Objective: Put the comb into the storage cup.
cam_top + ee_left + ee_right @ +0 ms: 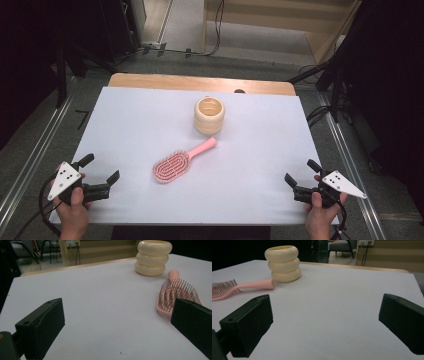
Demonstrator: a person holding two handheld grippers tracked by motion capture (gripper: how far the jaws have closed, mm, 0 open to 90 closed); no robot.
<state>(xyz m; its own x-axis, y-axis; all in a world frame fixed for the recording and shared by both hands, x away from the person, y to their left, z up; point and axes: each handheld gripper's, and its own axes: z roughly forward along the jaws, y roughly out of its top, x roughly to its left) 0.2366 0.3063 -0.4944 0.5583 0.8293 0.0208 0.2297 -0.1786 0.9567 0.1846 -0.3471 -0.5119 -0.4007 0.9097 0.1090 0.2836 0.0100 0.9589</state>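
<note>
We hold our left gripper (102, 167) at the near left corner of the counter (260, 150) and our right gripper (300, 173) at the near right corner, each with its jaws spread wide and nothing between them. The pink hairbrush (177, 162) lies near the middle of the counter, bristles up, its paddle head toward the near left and its handle pointing far and right toward the cream ribbed cup (209, 115), which stands upright just beyond the handle's tip; from the high view we cannot tell whether the tip touches the cup's base or stops just short. Both grippers sit well apart from the brush. In the left gripper view the hairbrush (175, 296) has its near end covered by one black jaw, and its handle shows only as a short stub before the cup (153, 257). In the right gripper view the brush (239, 287) is cut off at the left edge, so only the handle and a few bristles show, with a slim gap of counter visible between the handle's tip and the cup (283, 263).
</note>
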